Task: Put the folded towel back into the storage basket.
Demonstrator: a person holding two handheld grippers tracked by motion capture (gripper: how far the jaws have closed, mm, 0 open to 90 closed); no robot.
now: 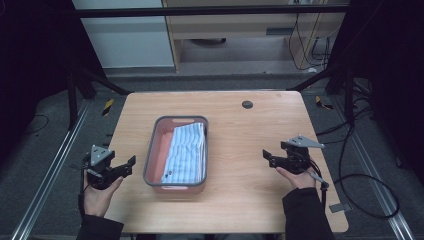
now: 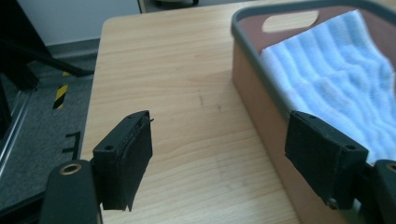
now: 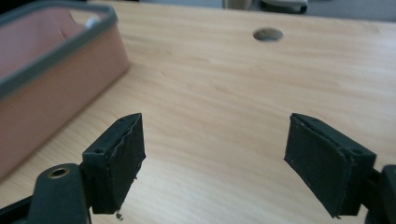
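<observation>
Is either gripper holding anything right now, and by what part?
Nothing is held. The left gripper and the right gripper both stand open with only bare table between the jaws. The folded striped cloth lies in the pink bin, untouched.

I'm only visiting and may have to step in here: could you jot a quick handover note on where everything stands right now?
Left tongs: open, empty, over the table left of the bin.
Right tongs: open, empty, over the table right of the bin.
Pink bin: mid-table, grey rim.
Striped cloth: folded, lying inside the bin along its right side.
Done: cloth looks packed and released.
Left: probably nothing but a check that it lies flat; I can't tell whether more items follow.
</observation>
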